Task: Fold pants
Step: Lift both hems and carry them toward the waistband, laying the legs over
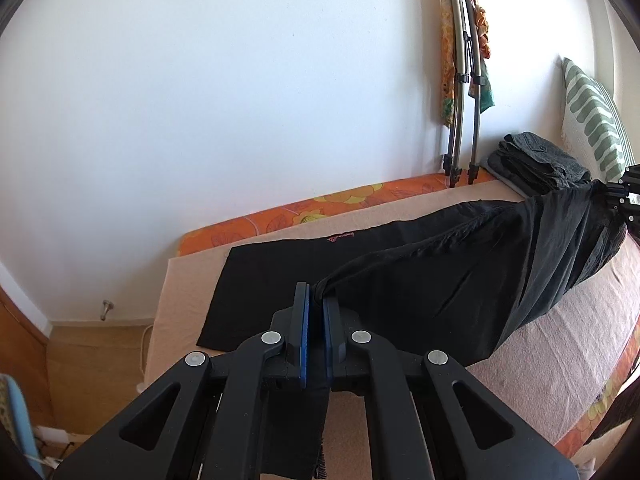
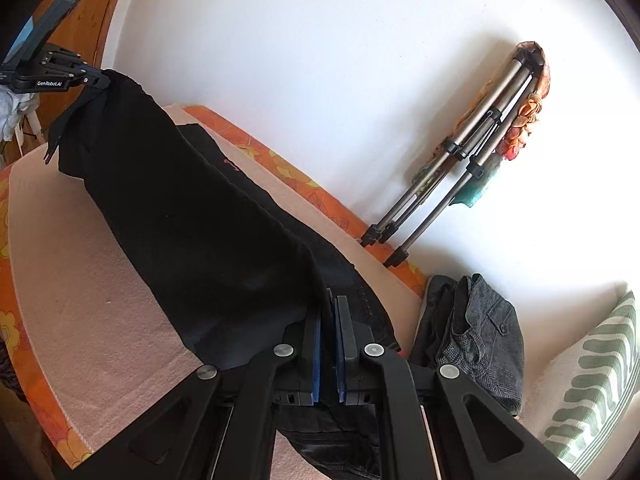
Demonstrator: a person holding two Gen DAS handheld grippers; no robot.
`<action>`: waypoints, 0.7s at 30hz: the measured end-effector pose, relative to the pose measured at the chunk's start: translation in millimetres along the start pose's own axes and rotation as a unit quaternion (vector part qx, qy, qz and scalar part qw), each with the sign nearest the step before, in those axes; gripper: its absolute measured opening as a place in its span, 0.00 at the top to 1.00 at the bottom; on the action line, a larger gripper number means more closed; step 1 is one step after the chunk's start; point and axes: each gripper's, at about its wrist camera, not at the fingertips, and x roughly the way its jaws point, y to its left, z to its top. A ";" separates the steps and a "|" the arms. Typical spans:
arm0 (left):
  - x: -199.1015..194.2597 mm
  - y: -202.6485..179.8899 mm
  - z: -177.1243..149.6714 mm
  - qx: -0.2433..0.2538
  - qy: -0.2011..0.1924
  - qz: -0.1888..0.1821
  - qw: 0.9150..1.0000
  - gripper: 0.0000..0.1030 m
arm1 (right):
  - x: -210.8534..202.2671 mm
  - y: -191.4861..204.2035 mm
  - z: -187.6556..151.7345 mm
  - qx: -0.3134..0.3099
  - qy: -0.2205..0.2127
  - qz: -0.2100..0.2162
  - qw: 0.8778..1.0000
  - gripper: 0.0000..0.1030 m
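with the left gripper [image 1: 315, 304] and right gripper [image 2: 329, 300] both clamped on the long black fabric pants [image 1: 460, 264], keep the lifted leg taut and lay it squarely over the leg lying flat on the beige-covered bed [image 1: 560, 364].

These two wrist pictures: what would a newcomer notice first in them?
First, the black pants, stretched in the air above the bed between two tools. The left tool is shut on one end, the right tool on the other. Behind, a folded tripod leans on the white wall, with grey folded clothes beside a striped pillow.
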 end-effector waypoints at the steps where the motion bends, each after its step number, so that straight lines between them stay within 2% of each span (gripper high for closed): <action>1: 4.9 0.5 5.9 0.004 0.000 0.004 1.000 0.96 | 6.5 -4.4 7.1 -0.004 -0.001 -0.007 1.000 0.97; 4: 26.1 4.0 22.8 0.015 0.005 0.012 1.000 0.96 | 31.2 -17.5 24.6 -0.015 0.000 -0.019 1.000 0.97; 7: 56.4 12.5 34.6 0.003 0.022 0.006 1.000 0.96 | 68.0 -28.5 37.9 -0.016 0.018 -0.015 1.000 0.97; 10: 88.7 14.5 39.3 0.012 0.041 0.013 0.999 0.96 | 110.0 -32.0 45.4 -0.023 0.037 -0.014 0.999 0.97; 16: 154.8 17.3 43.6 0.007 0.077 0.011 0.997 0.96 | 189.1 -32.3 41.9 -0.027 0.077 -0.007 0.997 0.97; 21: 207.7 8.8 43.6 0.024 0.105 0.018 0.994 0.96 | 241.6 -28.9 33.7 -0.031 0.111 -0.009 0.993 0.97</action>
